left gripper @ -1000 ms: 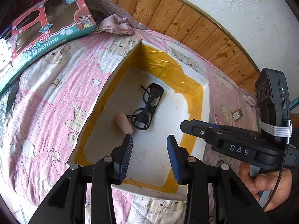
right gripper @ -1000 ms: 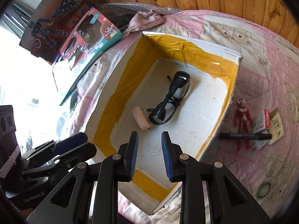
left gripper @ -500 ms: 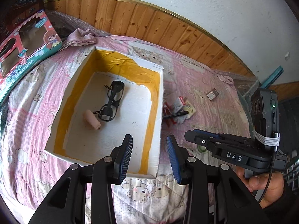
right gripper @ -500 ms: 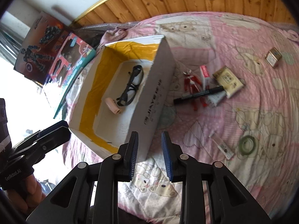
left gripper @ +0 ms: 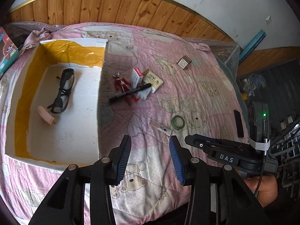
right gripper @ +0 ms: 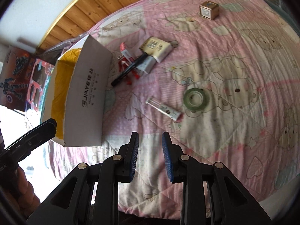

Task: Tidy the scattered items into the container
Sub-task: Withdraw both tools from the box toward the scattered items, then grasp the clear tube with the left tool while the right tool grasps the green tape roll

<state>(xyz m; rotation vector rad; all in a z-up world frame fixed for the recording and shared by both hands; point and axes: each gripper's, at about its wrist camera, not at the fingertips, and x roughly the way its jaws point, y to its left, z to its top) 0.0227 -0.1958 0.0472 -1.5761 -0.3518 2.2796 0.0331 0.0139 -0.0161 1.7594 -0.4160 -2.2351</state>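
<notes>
Two things already lie in the cardboard box [left gripper: 101,86], which sits on the pink bear-print quilt [left gripper: 196,86] at the left of the bed: black glasses [left gripper: 62,91] and a small pink cylinder [left gripper: 45,115] just beside them. The box is white outside, with yellow tape lining its inner walls and printed lettering on the side wall seen from the right wrist.

Beside the box, on the quilt, a black marker [left gripper: 130,92] lies across a red toy figure [left gripper: 121,86], touching a red-and-white small carton [left gripper: 136,76] and a cream packet [left gripper: 152,80]. Nearer the cameras lie a clear slim tube [right gripper: 163,108] and, just beside it, a green tape roll [right gripper: 193,97]. A small square box [right gripper: 208,10] sits well apart towards the far side.

The left gripper [left gripper: 150,158] hovers above the quilt, its jaws spread wide and holding nothing. The right gripper [right gripper: 150,155] also hangs over the quilt, near the tube, its jaws parted and empty, touching nothing.
</notes>
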